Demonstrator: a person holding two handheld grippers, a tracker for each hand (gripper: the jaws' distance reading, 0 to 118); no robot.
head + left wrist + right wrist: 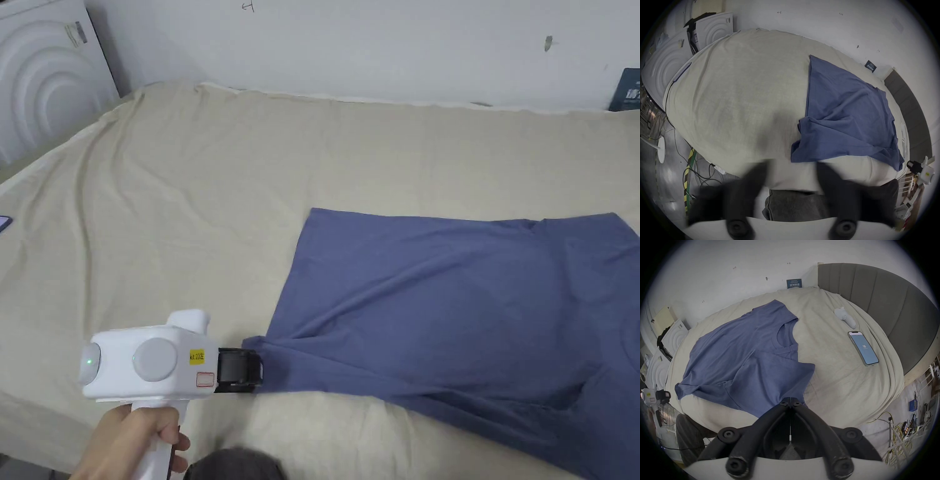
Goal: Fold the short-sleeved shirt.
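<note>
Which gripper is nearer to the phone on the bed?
Right. The right gripper is shut on the blue shirt's sleeve, on the phone's side. The left gripper is at the hem corner, farther away.

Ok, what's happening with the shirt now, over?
Left gripper open beside shirt corner. Right gripper shut on shirt edge. Shirt spread on bed. Phone off to side, not blocking.

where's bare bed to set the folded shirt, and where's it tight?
Widest bare sheet: between the shirt's hem and the white panels at the bed's end, back to the wall. A narrower strip runs between shirt and wall. Tighter by the headboard: the phone and a grey handheld device lie there.
</note>
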